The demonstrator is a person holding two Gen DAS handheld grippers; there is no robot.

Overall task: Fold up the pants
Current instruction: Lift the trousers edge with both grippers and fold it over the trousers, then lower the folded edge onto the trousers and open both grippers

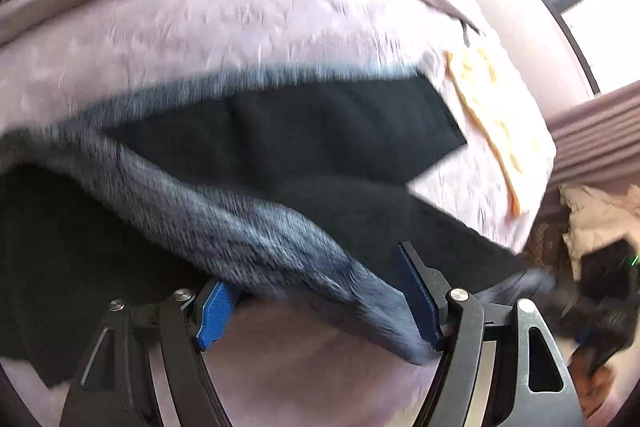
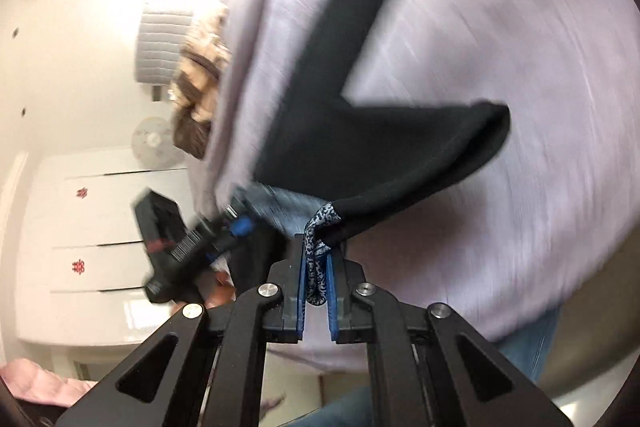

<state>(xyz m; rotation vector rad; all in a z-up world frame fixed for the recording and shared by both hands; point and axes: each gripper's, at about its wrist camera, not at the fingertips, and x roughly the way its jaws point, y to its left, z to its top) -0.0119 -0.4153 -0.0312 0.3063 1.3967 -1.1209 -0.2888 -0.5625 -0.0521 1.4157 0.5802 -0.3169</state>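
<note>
Pants [image 2: 360, 131]: black, fleece-lined, on bed [image 2: 500, 67]; waistband pinched in right hand-held gripper [image 2: 316, 279], left hand-held gripper [image 1: 320, 311] spread around it. Lift evenly, keeping edges aligned.

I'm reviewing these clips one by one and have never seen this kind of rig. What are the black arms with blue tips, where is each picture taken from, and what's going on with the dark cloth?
There is no robot here: a person holds a two-finger claw in each hand, and a wide-angle camera on each looks forward along its fingers. The black arms with blue pads at the bottom of each picture are that claw's own fingers.

In the left wrist view, the left claw stands open, with a fuzzy grey-lined edge of the black pants lying across the gap between its pads.

In the right wrist view, the right claw is shut on a speckled grey edge of the same pants, lifting it. The left claw also shows there, blurred.

The pants lie spread on a lilac bed cover. Both pictures are blurred.
</note>
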